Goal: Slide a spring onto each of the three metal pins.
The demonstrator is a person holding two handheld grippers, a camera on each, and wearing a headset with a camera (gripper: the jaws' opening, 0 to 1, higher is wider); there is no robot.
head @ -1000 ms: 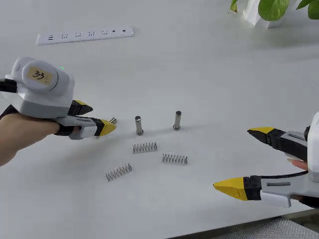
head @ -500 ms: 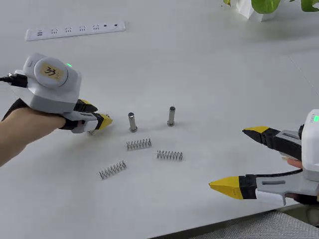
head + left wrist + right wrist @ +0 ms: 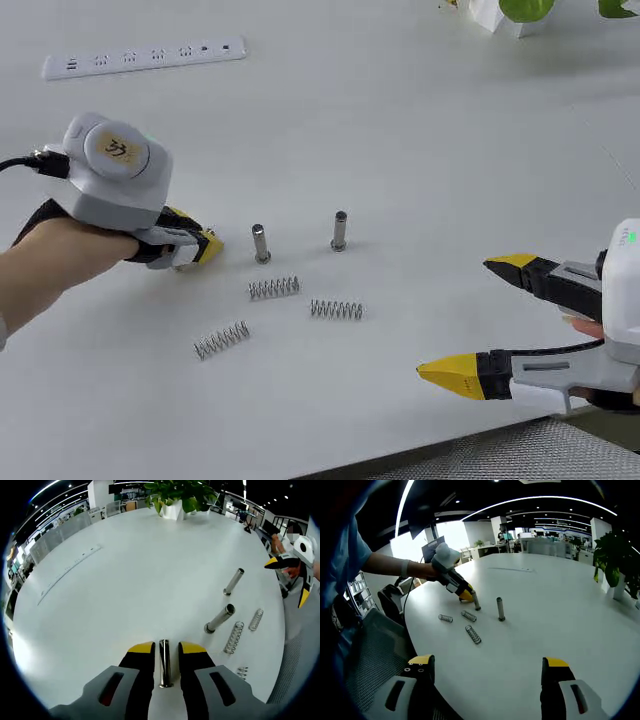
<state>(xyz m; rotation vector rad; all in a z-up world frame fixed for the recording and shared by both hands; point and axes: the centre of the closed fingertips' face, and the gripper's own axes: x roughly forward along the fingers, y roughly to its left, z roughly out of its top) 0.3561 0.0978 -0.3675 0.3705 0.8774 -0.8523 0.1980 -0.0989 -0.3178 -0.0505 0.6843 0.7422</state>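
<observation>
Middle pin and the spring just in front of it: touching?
Apart. The head view shows bare table between the base of the middle pin and the spring lying in front of it.

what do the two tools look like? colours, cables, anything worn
Both have light grey bodies and black jaws ending in pointed yellow tips. The left tool has a black cable leaving its rear. The right tool shows a small green light. A black strap or glove sits at the left hand, and the sleeve is short and blue.
</observation>
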